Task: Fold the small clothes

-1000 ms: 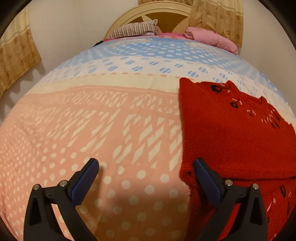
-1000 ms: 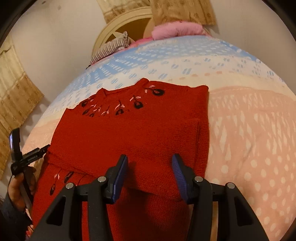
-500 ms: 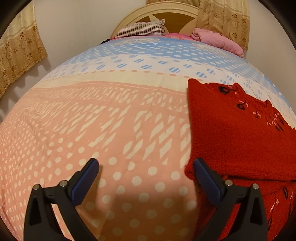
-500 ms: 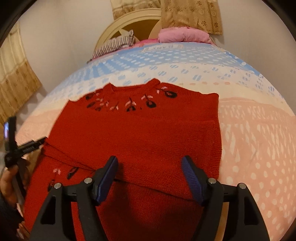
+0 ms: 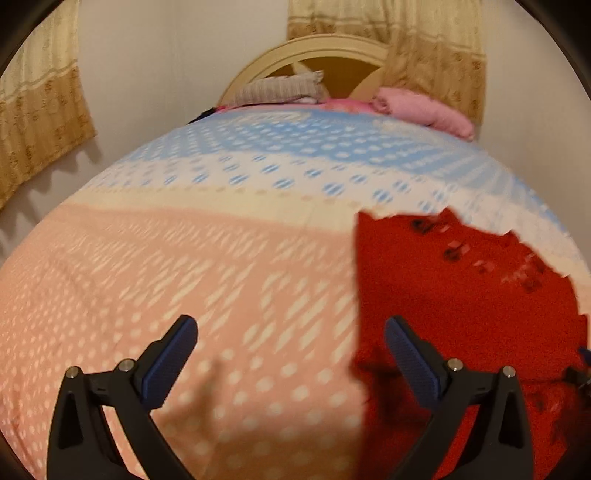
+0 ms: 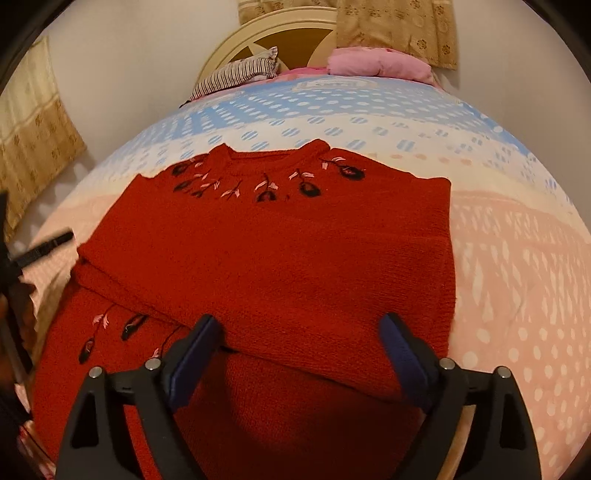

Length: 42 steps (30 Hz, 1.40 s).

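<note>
Two open claws hang over the bed: my right gripper (image 6: 299, 354), whose jaws have just been spreading with nothing clamped, sits centred over the red sweater (image 6: 280, 251), filling the frame's middle, neckline toward the top. My left gripper (image 5: 291, 354), jaws apart and empty, sees the sweater only at lower right, so I judge the right hand nearer the folded edge running crosswise.

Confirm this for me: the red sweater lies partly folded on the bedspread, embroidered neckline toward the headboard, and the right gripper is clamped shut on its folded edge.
Not quite. The right gripper is not clamped: its jaws have just been opening and stand wide above the red sweater, pressing nothing, as the right wrist view shows. The rest holds: sweater partly folded on the bedspread, neckline toward the headboard.
</note>
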Each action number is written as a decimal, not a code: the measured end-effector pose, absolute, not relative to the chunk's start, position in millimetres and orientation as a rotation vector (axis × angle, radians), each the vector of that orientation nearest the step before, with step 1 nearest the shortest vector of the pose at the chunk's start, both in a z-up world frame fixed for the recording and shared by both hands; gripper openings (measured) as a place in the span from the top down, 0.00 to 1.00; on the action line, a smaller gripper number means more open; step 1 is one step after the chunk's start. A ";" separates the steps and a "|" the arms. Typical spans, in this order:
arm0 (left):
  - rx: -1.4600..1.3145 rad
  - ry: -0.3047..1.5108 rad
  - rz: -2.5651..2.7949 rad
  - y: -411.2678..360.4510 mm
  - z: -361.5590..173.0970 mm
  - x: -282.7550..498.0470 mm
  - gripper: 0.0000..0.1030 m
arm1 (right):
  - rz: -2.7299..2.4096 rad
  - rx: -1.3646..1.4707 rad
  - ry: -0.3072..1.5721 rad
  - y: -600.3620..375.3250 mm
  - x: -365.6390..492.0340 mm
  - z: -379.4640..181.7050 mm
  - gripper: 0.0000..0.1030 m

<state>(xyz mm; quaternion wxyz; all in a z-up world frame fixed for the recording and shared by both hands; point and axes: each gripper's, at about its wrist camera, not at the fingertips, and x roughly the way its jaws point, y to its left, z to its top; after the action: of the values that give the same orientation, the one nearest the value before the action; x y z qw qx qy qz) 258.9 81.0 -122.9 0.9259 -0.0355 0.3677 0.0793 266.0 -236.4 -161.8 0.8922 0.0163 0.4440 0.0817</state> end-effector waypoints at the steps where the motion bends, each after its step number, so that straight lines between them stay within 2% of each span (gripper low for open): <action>1: -0.051 0.757 0.158 75.3 -121.2 266.0 0.00 | 0.164 0.019 0.924 -234.2 266.0 -162.0 0.11; 4: 0.020 0.807 0.151 59.1 -131.9 290.6 0.00 | 0.143 0.001 0.901 -230.8 260.8 -155.5 0.11; 7: 0.101 0.870 0.247 56.0 -157.2 309.1 0.00 | 0.196 0.102 0.832 -238.6 245.9 -137.9 0.11; 13: 0.018 0.897 0.264 81.7 -165.9 307.4 0.00 | 0.139 0.152 0.799 -262.4 246.5 -126.1 0.11; 18: 0.007 0.881 0.271 82.6 -159.8 301.2 0.00 | 0.106 0.331 0.798 -285.6 247.6 -125.0 0.11; 23: -0.007 0.822 0.239 71.7 -138.1 290.2 0.00 | 0.161 0.276 0.761 -271.6 247.1 -113.6 0.11; 27: 0.127 0.868 0.272 53.5 -158.2 300.9 0.00 | 0.214 0.282 0.843 -262.6 262.2 -132.3 0.11; 32: 0.040 0.893 0.256 76.5 -163.9 303.4 0.00 | 0.234 0.243 0.876 -265.5 259.9 -153.2 0.11; 42: 0.059 0.791 0.184 68.9 -143.2 257.0 0.00 | 0.215 0.242 0.827 -264.6 219.8 -127.6 0.11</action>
<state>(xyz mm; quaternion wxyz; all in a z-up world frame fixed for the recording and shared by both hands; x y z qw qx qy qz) 257.0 68.9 -143.2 0.9183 0.0289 0.3845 0.0893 219.8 -264.6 -127.6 0.9030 0.1170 0.4001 0.1040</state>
